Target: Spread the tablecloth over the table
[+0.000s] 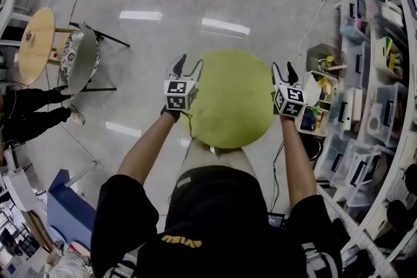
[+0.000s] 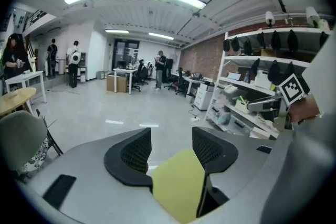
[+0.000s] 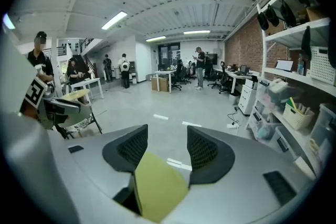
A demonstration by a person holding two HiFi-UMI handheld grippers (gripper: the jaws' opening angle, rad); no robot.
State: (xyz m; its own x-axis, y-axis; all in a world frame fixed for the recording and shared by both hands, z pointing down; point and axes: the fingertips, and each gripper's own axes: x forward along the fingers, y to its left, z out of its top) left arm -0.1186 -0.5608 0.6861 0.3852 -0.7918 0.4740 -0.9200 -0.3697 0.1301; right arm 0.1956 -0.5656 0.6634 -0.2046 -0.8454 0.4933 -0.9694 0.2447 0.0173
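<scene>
While the left gripper (image 1: 187, 64) and right gripper (image 1: 283, 68) gape empty, we judge the yellow-green tablecloth (image 1: 231, 97) light, limp; best hold — its side hems.

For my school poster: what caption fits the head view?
Left gripper and right gripper, both open, flank a round yellow-green tablecloth, seen from above.

No word or number can be read anywhere. On the person's black top (image 1: 215, 205), nearer the body than the left tongs (image 1: 187, 64) and right tongs (image 1: 283, 68), yellow lettering (image 1: 181, 241) is too blurred.
</scene>
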